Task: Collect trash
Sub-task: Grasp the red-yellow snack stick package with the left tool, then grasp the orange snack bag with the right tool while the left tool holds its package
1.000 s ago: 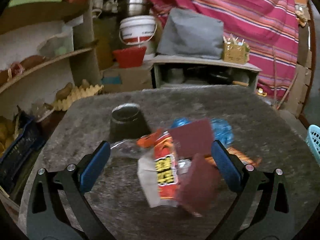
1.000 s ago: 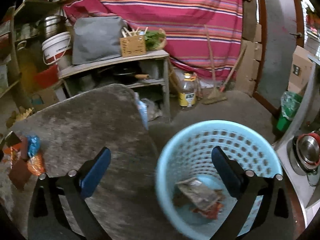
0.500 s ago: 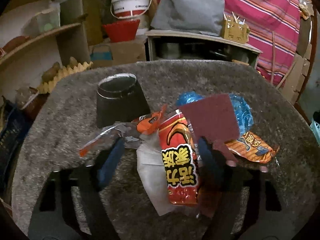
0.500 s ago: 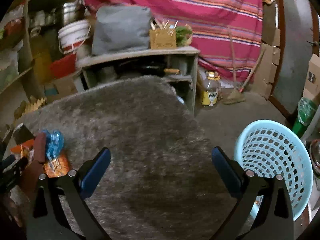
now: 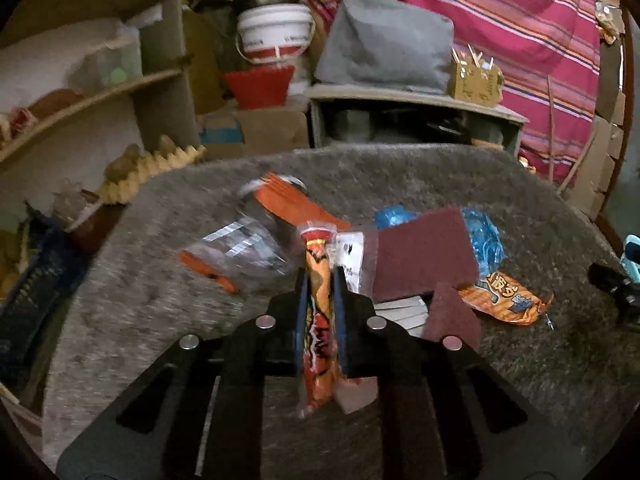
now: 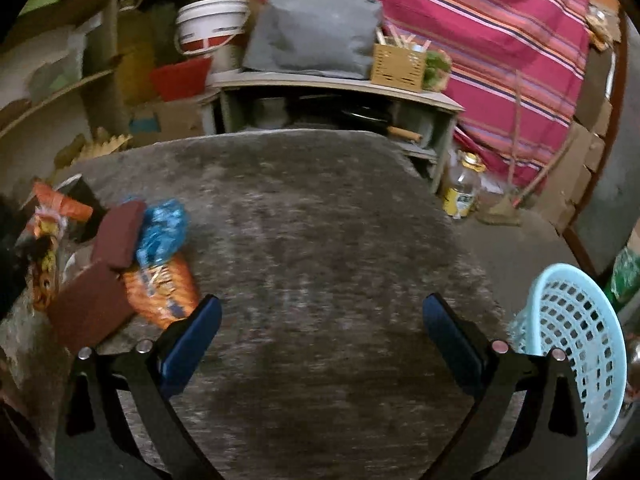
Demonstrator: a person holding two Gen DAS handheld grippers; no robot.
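My left gripper (image 5: 319, 280) is shut on a red and yellow snack wrapper (image 5: 318, 320) and holds it edge-on above the grey shaggy table (image 5: 400, 168). Beside it lie a clear wrapper with orange ends (image 5: 236, 252), a maroon scouring pad (image 5: 424, 256), a blue crumpled wrapper (image 5: 484, 236) and an orange snack bag (image 5: 504, 296). My right gripper (image 6: 320, 324) is open and empty over bare table, right of the pile: maroon pad (image 6: 118, 234), blue wrapper (image 6: 162, 226), orange bag (image 6: 162, 288).
A light blue laundry-style basket (image 6: 572, 344) stands off the table's right edge. Behind the table are a low shelf unit (image 6: 332, 92) with a grey cushion (image 6: 312, 28), a white bucket (image 5: 276, 32) and a striped pink cloth (image 6: 500, 20). Shelves stand at left (image 5: 88, 100).
My left gripper closed on the red and yellow wrapper and lifted it; the clear wrapper shifted. My right gripper swung left from above the basket to over the table.
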